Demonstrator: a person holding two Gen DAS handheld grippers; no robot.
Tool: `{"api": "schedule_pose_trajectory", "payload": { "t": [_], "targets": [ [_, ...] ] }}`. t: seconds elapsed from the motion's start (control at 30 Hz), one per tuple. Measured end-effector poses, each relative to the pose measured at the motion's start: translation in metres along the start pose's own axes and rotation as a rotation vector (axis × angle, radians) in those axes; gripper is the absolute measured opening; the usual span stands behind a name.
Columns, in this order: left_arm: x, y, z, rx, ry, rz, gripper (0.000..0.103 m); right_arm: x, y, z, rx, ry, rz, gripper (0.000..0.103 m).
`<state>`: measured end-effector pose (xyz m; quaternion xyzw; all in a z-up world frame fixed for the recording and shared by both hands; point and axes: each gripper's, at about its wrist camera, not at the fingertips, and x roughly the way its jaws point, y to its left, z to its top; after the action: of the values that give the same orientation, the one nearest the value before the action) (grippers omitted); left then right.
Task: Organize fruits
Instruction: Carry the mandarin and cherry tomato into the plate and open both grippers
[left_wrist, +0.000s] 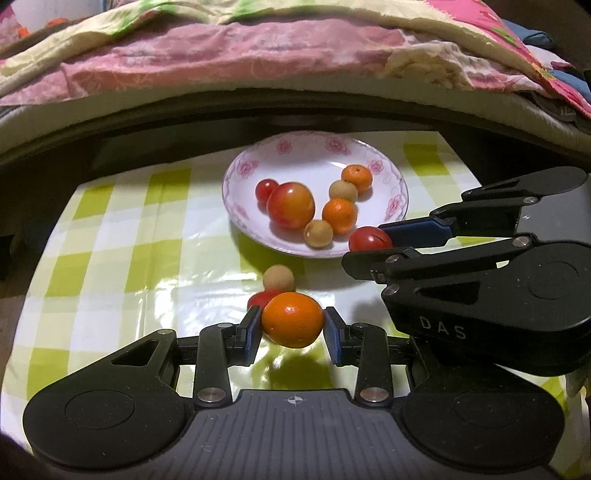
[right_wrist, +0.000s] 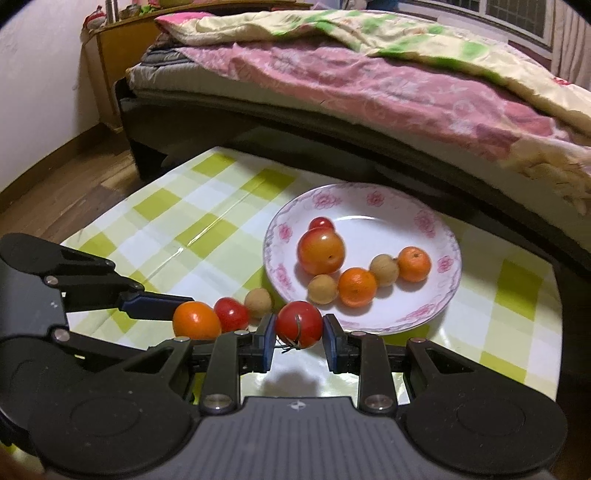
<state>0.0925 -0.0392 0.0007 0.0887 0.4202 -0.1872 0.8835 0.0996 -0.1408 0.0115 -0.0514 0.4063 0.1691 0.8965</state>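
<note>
Fruits are split right now: six sit on the floral plate (left_wrist: 391, 206) near the far edge of the surface (left_wrist: 110, 236), and a tan round fruit (left_wrist: 279, 278) plus a small red tomato (left_wrist: 258, 298) wait on the checked cloth between the plate and the near edge. The left gripper (left_wrist: 293, 326) has its jaws clamped on an orange mandarin (left_wrist: 293, 319), and the right gripper (right_wrist: 298, 332) has its jaws pinched narrow on a red tomato (right_wrist: 299, 324) (stem still dangling off it), right at the plate's near rim. Biggest risk I'd guess is squishing or dropping: both fruits are smooth and round, held only by their sides, so a tilt or bump could pop one out and send it rolling off the cloth. Dropping either into the plate could also knock the crowded fruits around. Both grippers point steeply down toward the plate, side by side, fruits lifted clear of the cloth.
</note>
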Motion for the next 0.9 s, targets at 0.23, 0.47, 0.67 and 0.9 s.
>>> {"api": "schedule_pose_trajectory", "payload": {
  "t": [0.23,0.47,0.67,0.9],
  "targets": [
    [0.007,-0.002,0.005,0.011,-0.015,0.0,0.043,-0.004,-0.008,0.001,0.02,-0.024,-0.033,0.03],
    [0.013,-0.003,0.013,0.021,-0.033,0.0,0.043,-0.007,-0.018,0.003,0.042,-0.045,-0.068,0.03],
    [0.02,-0.006,0.021,0.024,-0.043,0.003,0.043,-0.008,-0.028,0.007,0.067,-0.063,-0.099,0.03],
    [0.024,-0.006,0.028,0.023,-0.048,0.004,0.043,-0.007,-0.033,0.008,0.081,-0.069,-0.115,0.03]
  ]
}}
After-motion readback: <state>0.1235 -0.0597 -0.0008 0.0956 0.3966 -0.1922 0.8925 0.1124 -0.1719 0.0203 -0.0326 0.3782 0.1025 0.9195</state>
